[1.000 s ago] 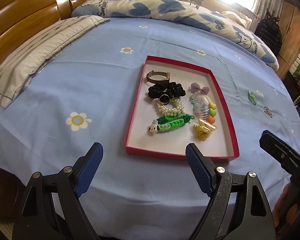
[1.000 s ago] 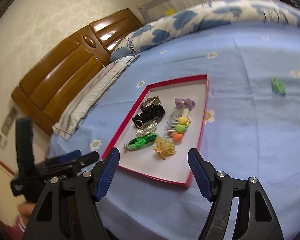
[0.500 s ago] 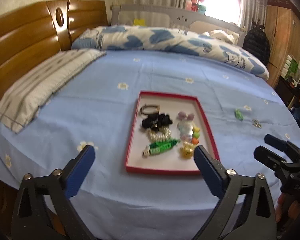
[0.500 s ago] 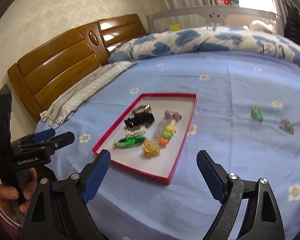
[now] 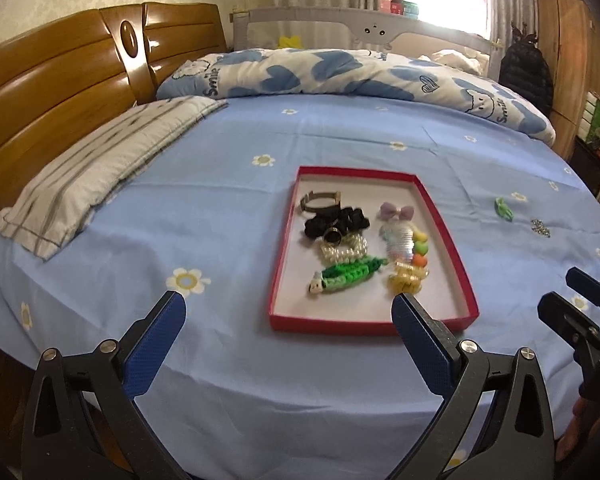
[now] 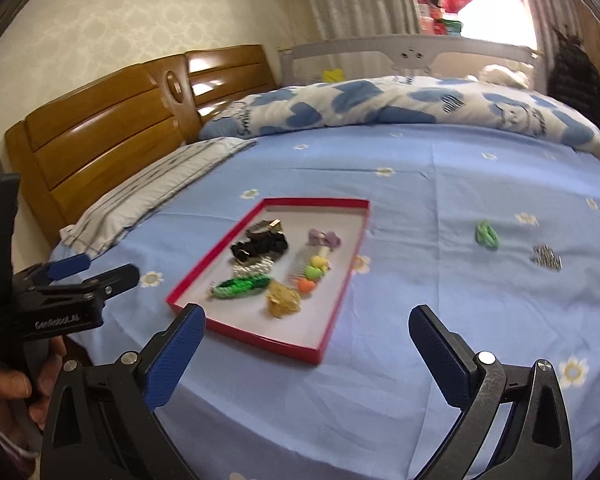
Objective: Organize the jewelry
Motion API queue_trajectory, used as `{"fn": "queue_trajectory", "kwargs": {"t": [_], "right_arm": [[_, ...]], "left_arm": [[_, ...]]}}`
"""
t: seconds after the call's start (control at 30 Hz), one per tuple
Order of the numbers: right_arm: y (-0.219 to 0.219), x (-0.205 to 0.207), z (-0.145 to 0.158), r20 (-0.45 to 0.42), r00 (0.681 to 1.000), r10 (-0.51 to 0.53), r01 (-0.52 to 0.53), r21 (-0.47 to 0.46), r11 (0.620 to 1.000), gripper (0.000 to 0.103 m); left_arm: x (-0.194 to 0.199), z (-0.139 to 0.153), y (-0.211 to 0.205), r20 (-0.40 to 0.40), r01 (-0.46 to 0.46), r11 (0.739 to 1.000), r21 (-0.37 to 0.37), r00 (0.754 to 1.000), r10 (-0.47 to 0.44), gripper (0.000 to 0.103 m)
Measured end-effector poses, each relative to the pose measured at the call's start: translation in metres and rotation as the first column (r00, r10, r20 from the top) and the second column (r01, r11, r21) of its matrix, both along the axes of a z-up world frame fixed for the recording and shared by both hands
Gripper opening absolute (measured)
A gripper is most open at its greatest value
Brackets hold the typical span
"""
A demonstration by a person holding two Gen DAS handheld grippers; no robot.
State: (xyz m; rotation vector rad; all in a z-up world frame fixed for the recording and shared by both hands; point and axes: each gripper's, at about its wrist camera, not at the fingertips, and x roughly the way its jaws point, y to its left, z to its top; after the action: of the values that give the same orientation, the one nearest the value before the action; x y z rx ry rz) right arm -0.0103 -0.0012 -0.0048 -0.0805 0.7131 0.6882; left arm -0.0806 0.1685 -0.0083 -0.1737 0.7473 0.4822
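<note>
Both tongs stand apart and empty at the near edge of the bed: left gripper [image 5: 288, 316], right gripper [image 6: 306, 328]. Beyond them lies one red tray [image 5: 466, 292], long axis running near to far, holding roughly nine pieces; blur makes the count uncertain. Two pieces remain loose on the sheet, far right of the tray: one green clip [image 6: 487, 234] and, further right, one silver piece [image 6: 546, 257]. The right gripper is nearer both.
</note>
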Motion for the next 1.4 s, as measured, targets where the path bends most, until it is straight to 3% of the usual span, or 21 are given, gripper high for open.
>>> {"fn": "queue_trajectory", "kwargs": {"t": [0.43, 1.4], "right_arm": [[0.007, 0.005, -0.031, -0.067, 0.998, -0.009, 0.006, -0.039, 0.999, 0.103], [0.017, 0.019, -0.025, -0.076, 0.997, -0.006, 0.004, -0.025, 1.000, 0.103]], "left_arm": [[0.011, -0.019, -0.019, -0.072, 0.045, 0.999, 0.006, 0.996, -0.045, 0.103], [0.020, -0.014, -0.015, -0.085, 0.031, 0.999, -0.010, 0.996, -0.032, 0.103]]}}
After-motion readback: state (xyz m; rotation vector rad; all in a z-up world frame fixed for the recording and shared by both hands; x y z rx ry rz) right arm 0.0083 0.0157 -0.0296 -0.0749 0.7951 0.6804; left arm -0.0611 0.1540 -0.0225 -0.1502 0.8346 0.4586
